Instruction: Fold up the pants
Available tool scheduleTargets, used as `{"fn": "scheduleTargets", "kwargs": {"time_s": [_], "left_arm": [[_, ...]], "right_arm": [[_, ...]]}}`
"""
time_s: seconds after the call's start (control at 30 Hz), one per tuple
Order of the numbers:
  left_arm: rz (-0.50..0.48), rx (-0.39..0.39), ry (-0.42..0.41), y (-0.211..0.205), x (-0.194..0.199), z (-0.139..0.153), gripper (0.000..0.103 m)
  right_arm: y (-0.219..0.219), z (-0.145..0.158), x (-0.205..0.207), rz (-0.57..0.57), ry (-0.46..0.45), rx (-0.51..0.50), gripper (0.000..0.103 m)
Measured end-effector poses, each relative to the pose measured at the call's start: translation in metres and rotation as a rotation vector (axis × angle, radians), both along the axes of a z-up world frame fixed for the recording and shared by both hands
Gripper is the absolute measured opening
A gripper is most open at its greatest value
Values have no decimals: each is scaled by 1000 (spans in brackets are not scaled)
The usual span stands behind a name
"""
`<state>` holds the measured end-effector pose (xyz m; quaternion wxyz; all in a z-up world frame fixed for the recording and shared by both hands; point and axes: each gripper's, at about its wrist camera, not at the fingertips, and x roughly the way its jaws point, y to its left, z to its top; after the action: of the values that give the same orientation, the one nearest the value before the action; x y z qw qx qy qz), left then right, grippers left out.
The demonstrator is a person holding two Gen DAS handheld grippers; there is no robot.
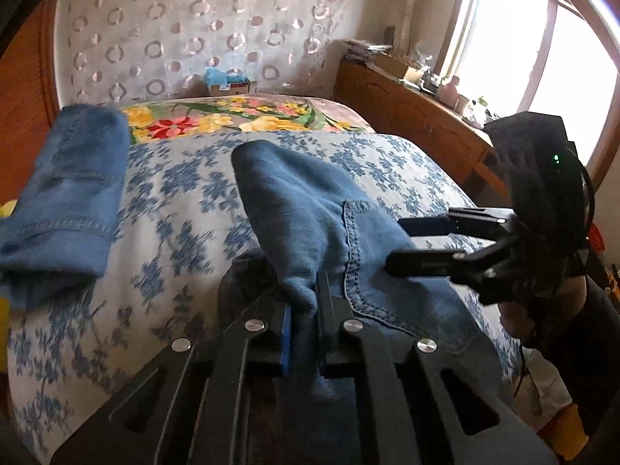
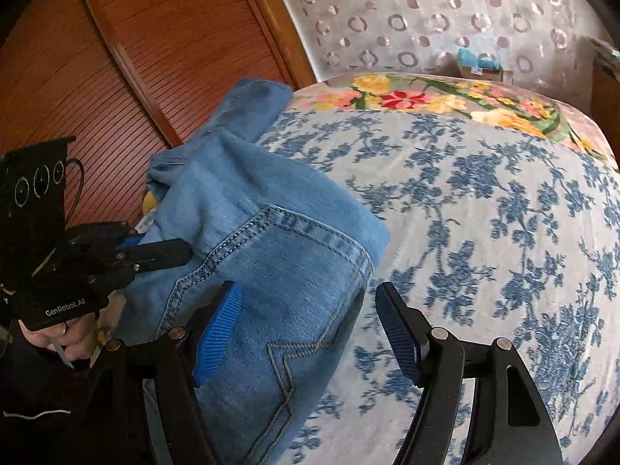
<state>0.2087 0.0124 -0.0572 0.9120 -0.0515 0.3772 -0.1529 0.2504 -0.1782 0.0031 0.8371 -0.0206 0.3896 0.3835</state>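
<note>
Blue denim pants (image 1: 310, 217) lie on a bed with a blue-flowered cover (image 1: 178, 201). My left gripper (image 1: 304, 302) is shut on a bunched fold of the denim and lifts it. The pants' far part (image 1: 73, 178) lies at the left edge of the bed. In the right wrist view the pants (image 2: 271, 255) show a back pocket with zigzag stitching. My right gripper (image 2: 310, 329) is open, its left finger over the denim, its right finger over the cover. The right gripper also shows in the left wrist view (image 1: 399, 242), open beside the seam. The left gripper shows in the right wrist view (image 2: 170, 252).
A wooden sliding wardrobe door (image 2: 135, 58) stands close along the bed's left side. A bright flowered blanket (image 1: 240, 116) covers the far end of the bed. A wooden desk with clutter (image 1: 410, 97) stands at the right under a window. A small box (image 1: 228, 81) sits against the patterned wall.
</note>
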Motion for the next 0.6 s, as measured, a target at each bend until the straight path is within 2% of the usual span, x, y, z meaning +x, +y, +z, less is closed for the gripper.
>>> {"fn": "scheduleTargets", "kwargs": {"time_s": [0.23, 0.47, 0.57, 0.6], "left_arm": [[32, -33, 21, 18, -7, -22, 11], [32, -72, 8, 25, -13, -31, 11], [35, -82, 2, 27, -15, -31, 11], [36, -89, -1, 28, -16, -30, 11]], "right_arm": [[21, -13, 2, 45, 14, -30, 75], [30, -32, 19, 69, 121, 33, 73], [31, -36, 23, 99, 140, 74, 51], [33, -36, 23, 115, 142, 82, 39]]}}
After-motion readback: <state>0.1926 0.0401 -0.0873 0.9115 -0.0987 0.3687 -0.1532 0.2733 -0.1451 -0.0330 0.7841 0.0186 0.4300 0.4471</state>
